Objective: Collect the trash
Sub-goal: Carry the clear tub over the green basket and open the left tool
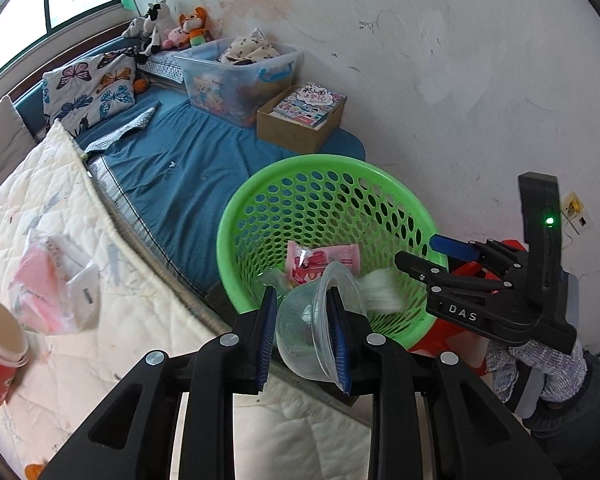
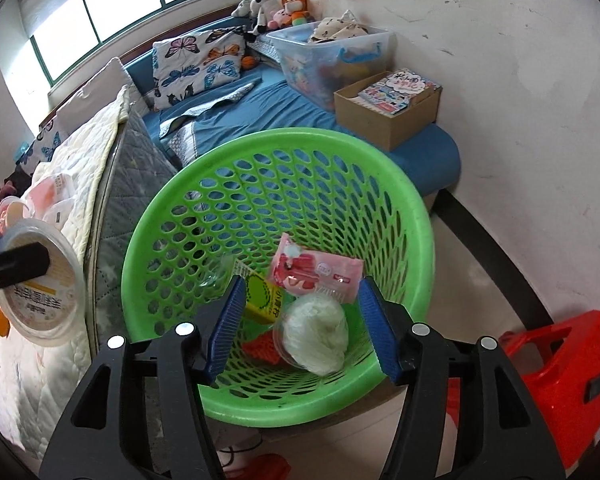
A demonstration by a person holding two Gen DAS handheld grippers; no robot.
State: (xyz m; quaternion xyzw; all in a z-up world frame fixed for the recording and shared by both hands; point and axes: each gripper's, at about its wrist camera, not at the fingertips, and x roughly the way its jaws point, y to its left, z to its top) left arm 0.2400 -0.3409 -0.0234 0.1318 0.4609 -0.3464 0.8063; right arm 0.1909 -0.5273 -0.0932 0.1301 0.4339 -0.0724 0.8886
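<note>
Seemingly weightless, a clear plastic bowl (image 1: 316,320) sits tilted between the ribbed blue pads (image 1: 263,340) of the left gripper (image 1: 302,336), which pinches its thin rim just at the near edge of the round green basket (image 1: 236,216). The basket's wall is perforated all over with oval holes. Inside lie a glossy pink snack wrapper (image 1: 324,260) and a blurred white clump. On the quilted cream mattress (image 1: 120,320) to the left rest a crumpled pink-and-white bag (image 1: 56,284) and a red paper cup (image 1: 0,356). The right gripper (image 1: 424,252) hangs over the basket's far side, jaws apart.

From the right wrist, the right gripper (image 2: 300,324) stands spread above the green basket (image 2: 416,216), nothing between its pads. Directly below lies a white fibrous wad (image 2: 316,332), beside a yellow-green carton (image 2: 262,300), the pink wrapper (image 2: 320,272) and a red mesh scrap (image 2: 262,350). At the left edge the held bowl (image 2: 40,292) shows its labelled underside. A red plastic stool (image 2: 556,372) stands to the right.
</note>
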